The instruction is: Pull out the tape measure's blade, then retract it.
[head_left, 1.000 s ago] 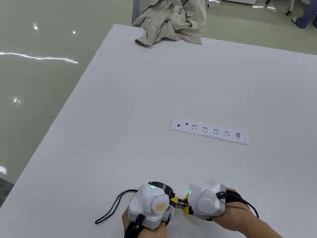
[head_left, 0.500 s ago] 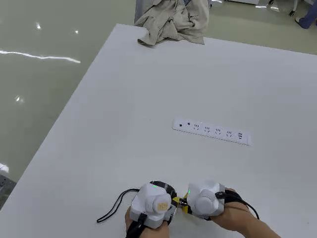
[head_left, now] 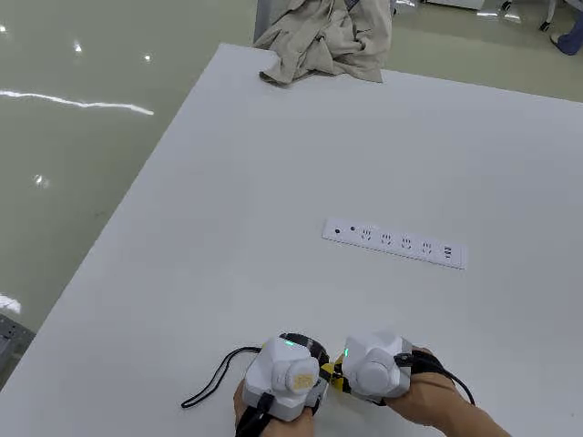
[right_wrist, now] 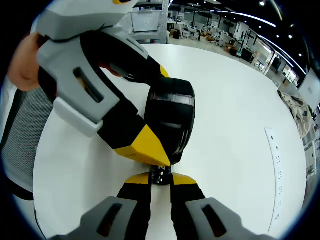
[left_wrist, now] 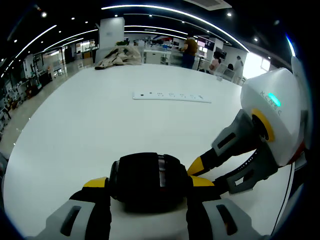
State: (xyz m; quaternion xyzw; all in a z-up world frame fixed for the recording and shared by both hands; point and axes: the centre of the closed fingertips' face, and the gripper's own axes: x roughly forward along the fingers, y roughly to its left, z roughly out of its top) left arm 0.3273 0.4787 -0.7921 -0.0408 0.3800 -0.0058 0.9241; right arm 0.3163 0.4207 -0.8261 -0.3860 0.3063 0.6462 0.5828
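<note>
A black tape measure [left_wrist: 150, 177] sits low over the white table, its case clamped between the yellow-tipped jaws of my left gripper [left_wrist: 149, 184]. In the right gripper view the same case [right_wrist: 170, 120] lies just ahead, and my right gripper [right_wrist: 160, 179] is shut on the blade's end tab [right_wrist: 160, 173] right at the case's mouth. No length of blade shows between them. In the head view the left gripper [head_left: 293, 375] and right gripper [head_left: 369, 369] sit almost touching at the table's near edge, with the tape measure [head_left: 332, 371] between them. Its black wrist strap [head_left: 214, 387] trails left.
A white power strip [head_left: 393, 243] lies mid-table beyond the grippers. A crumpled beige cloth [head_left: 323, 41] hangs at the far edge. The table's left edge [head_left: 127, 205] drops to a glossy floor. People stand far behind the table [left_wrist: 190, 47].
</note>
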